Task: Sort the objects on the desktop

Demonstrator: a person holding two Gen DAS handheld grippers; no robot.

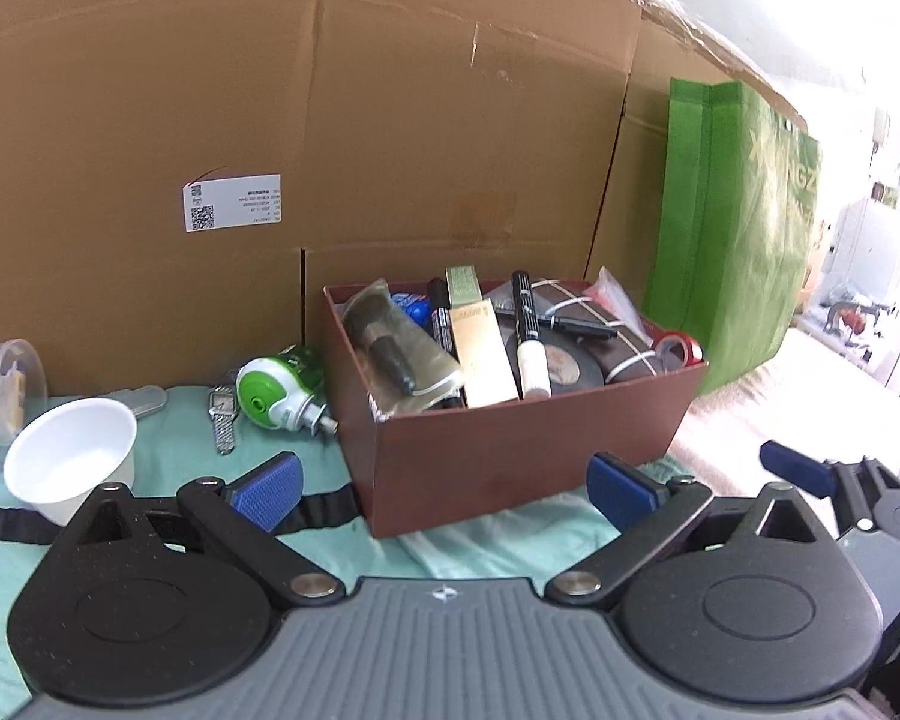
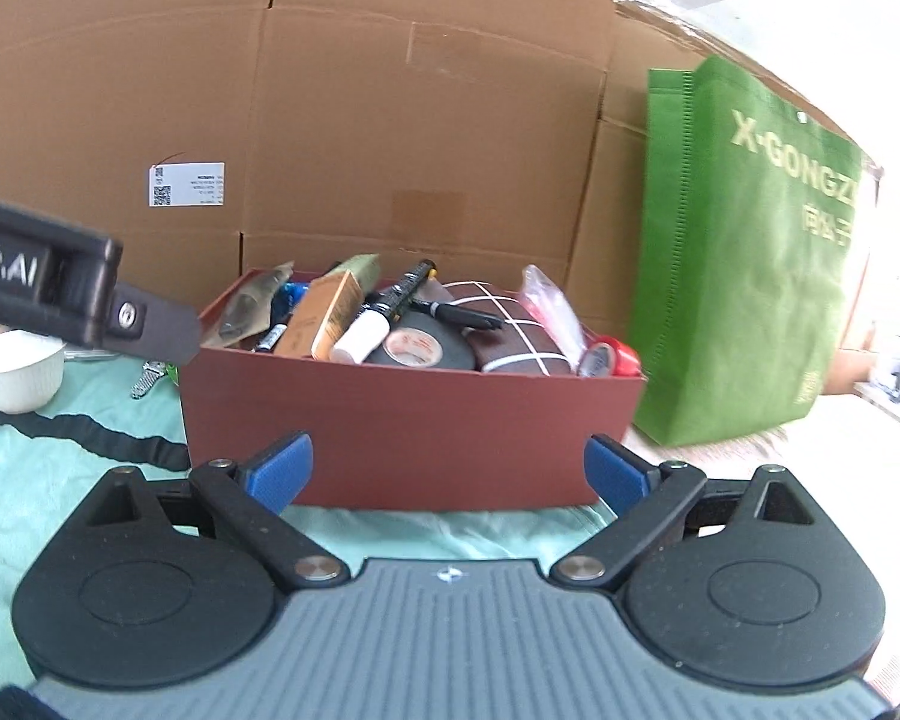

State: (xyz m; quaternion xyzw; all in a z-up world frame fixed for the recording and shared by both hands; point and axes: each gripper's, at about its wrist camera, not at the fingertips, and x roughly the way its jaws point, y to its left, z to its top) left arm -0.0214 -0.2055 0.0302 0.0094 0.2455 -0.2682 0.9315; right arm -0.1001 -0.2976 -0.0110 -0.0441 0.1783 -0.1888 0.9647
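Both sets of tongs gape wide and grip nothing. My left tongs (image 1: 444,489) hover low over the teal cloth (image 1: 168,456), with the brown box (image 1: 510,444) dead ahead at twelve o'clock. It's packed: a white-capped marker (image 1: 531,354), a black tape roll (image 1: 570,366), a red tape roll (image 1: 681,345) in the far corner. Out at ten o'clock, a green-and-white bottle (image 1: 273,393) lies beside a wristwatch (image 1: 222,417), with a white cup (image 1: 69,459) nearer me. My right tongs (image 2: 447,477) face the same box (image 2: 402,432) at twelve, a green bag (image 2: 744,258) at two o'clock, and cardboard (image 2: 330,108) behind.
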